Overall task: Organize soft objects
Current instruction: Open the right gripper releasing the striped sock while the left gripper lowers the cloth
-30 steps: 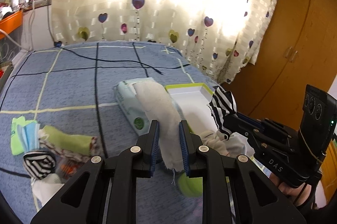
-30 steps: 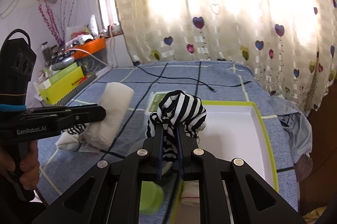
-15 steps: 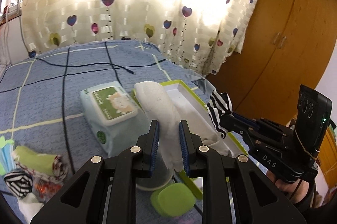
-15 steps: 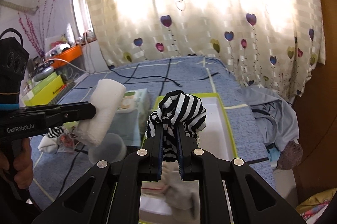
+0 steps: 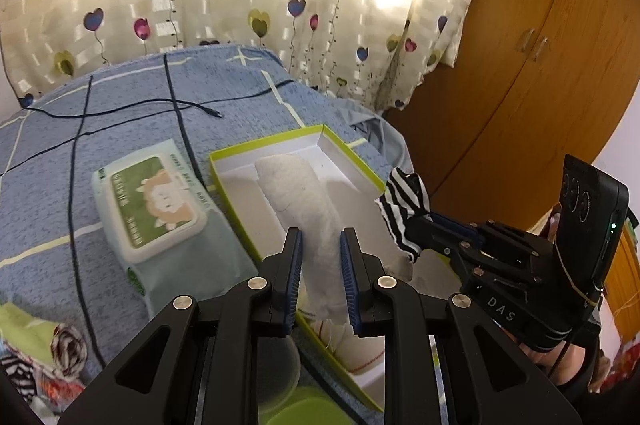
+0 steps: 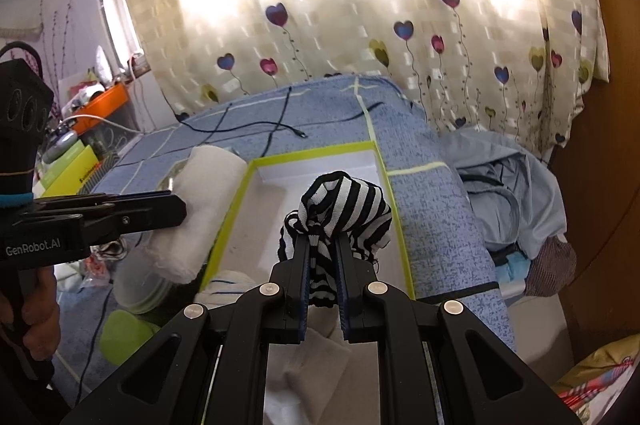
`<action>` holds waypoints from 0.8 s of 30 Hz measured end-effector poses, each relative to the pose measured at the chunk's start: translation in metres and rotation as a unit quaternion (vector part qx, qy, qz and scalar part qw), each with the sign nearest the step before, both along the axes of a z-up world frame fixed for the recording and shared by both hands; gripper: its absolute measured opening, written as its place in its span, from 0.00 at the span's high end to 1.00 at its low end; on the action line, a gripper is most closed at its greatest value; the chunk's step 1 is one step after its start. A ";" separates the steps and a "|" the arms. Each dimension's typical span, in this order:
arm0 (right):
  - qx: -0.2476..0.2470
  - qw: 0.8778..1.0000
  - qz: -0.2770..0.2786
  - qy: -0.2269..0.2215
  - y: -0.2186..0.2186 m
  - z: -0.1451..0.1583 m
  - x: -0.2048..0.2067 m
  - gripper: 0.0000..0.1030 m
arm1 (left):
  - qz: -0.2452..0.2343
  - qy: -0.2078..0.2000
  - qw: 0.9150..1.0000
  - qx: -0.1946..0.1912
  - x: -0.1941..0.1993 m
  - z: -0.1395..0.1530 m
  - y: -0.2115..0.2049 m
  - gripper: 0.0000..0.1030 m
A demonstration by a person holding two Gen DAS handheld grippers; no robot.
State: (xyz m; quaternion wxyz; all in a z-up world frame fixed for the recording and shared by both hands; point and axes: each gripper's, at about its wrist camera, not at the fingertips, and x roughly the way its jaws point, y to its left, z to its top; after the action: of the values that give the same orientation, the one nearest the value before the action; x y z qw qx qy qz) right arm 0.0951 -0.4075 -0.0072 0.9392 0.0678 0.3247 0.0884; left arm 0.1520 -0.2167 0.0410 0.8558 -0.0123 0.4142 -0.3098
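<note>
Both your claws are loaded and poised over the green-rimmed box on the bed.

Your left claw [image 5: 320, 257] pinches a rolled white cloth [image 5: 304, 201], which stretches forward over the white inside of the green-rimmed box [image 5: 280, 139]. Your right claw [image 6: 323, 265] is pressed tight on a black-and-white striped sock [image 6: 344, 205], bunched above its fingertips and hanging over the same box. A pack of wet wipes [image 5: 156, 201] lies on the blue bedspread [image 5: 120, 113] just left of the box, and more soft items sit in a pile [image 5: 44, 357] at the lower left.
</note>
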 end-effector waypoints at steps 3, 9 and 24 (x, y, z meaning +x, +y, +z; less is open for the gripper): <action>0.004 1.000 0.001 0.006 -0.003 -0.004 0.006 0.88 | -0.002 0.004 1.000 0.006 0.006 -0.003 -0.007 0.80; 0.005 1.000 0.007 0.009 -0.004 -0.008 0.015 0.88 | -0.002 0.011 1.000 0.013 0.017 -0.006 -0.018 0.80; 0.001 1.000 -0.008 0.017 -0.007 -0.014 0.024 0.54 | 0.000 0.036 0.999 0.027 0.036 -0.026 -0.023 0.79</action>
State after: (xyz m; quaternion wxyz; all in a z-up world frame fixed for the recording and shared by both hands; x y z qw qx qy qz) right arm 0.1193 -0.4148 -0.0208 0.9341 0.0731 0.3400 0.0804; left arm 0.1877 -0.2397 0.0154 0.8406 -0.0004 0.4526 -0.2977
